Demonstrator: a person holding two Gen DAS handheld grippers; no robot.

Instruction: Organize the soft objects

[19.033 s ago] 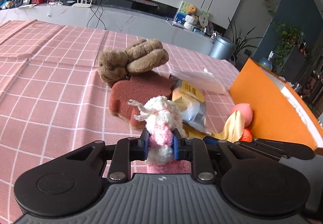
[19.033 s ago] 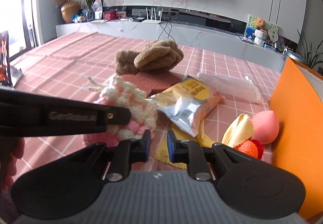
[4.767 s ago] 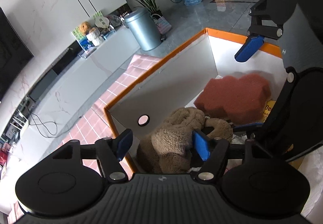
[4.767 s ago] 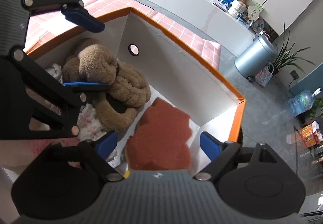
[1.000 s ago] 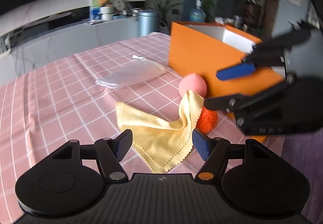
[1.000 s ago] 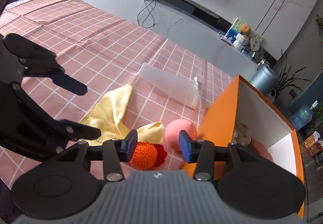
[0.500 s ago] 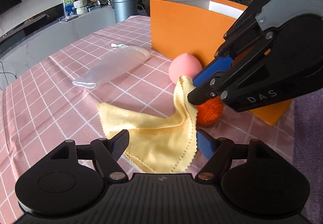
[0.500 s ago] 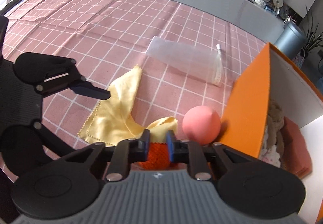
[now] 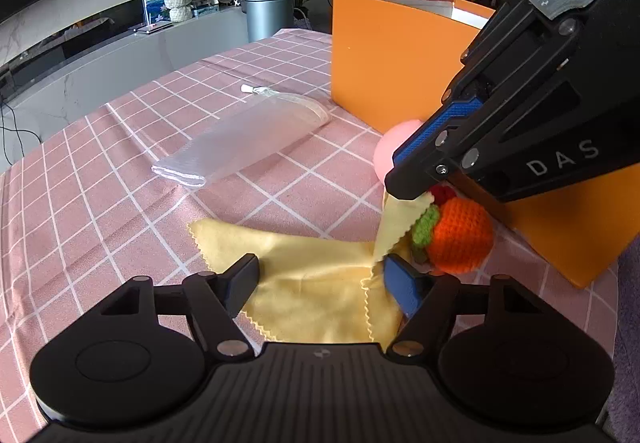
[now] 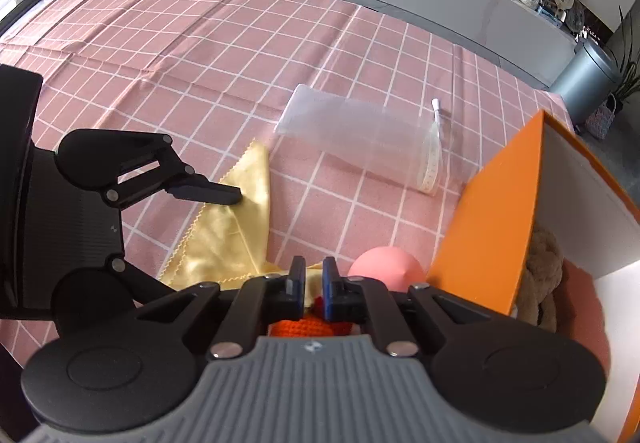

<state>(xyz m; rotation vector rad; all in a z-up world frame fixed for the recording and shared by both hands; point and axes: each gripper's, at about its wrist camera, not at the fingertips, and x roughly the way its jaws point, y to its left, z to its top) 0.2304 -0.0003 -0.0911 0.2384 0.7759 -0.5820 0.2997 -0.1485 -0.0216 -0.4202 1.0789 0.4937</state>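
Observation:
A yellow cloth (image 9: 320, 283) lies on the pink checked tablecloth; it also shows in the right wrist view (image 10: 232, 235). My right gripper (image 10: 314, 285) is shut on one corner of the cloth and lifts it, as the left wrist view (image 9: 404, 199) shows. My left gripper (image 9: 320, 279) is open, low over the cloth's near edge. An orange crocheted fruit (image 9: 456, 235) and a pink ball (image 10: 384, 267) lie beside the orange box (image 9: 392, 67).
A clear zip pouch (image 9: 244, 139) lies on the table beyond the cloth. The orange box (image 10: 500, 211) holds a brown plush (image 10: 540, 279) and a red sponge. A grey bin (image 9: 268, 13) stands past the table's far edge.
My right gripper has closed on the cloth's corner and raised it off the fruit. My left gripper has moved closer to the cloth and stays open.

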